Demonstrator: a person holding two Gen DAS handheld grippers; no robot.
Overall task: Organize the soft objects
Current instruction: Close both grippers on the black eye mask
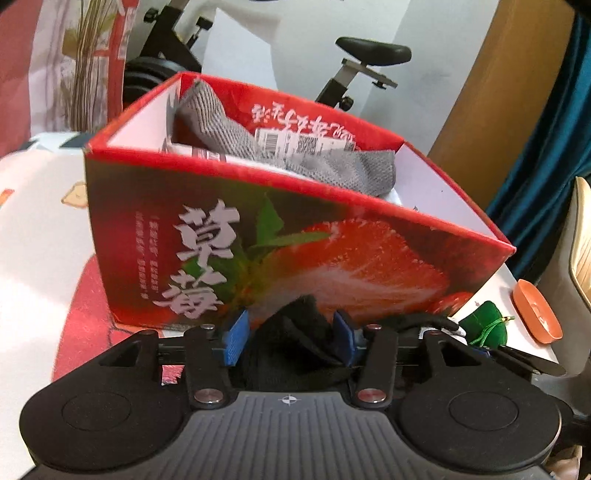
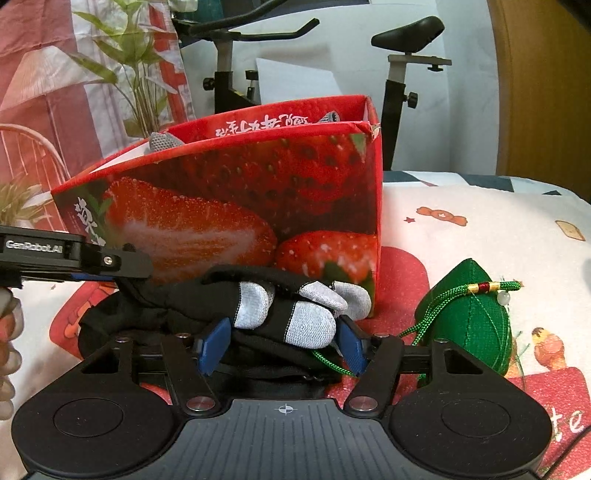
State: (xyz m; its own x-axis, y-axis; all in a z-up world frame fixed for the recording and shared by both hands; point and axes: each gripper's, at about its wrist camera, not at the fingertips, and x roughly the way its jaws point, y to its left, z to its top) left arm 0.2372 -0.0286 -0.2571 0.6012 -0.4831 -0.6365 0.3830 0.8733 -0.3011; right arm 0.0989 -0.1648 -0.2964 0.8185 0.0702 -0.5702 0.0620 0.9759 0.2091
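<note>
A black glove with grey fingertips (image 2: 258, 306) lies on the patterned tablecloth in front of the red strawberry box (image 2: 240, 206). My right gripper (image 2: 282, 345) is closed around the glove's finger end, with the blue pads against it on both sides. My left gripper (image 1: 291, 336) is open. The glove's black cuff (image 1: 295, 332) sits loose between its pads, with a gap on the left side. In the right wrist view the left gripper (image 2: 125, 275) reaches in from the left over that cuff. A grey knitted cloth (image 1: 221, 129) with a paper tag lies inside the box (image 1: 258, 240).
A green pyramid-shaped pouch with a cord (image 2: 476, 317) stands to the right of the glove. An orange dish (image 1: 535, 314) sits at the table's right edge. An exercise bike (image 2: 406, 33) and a plant stand behind the box. A hand (image 2: 7, 332) shows at the left edge.
</note>
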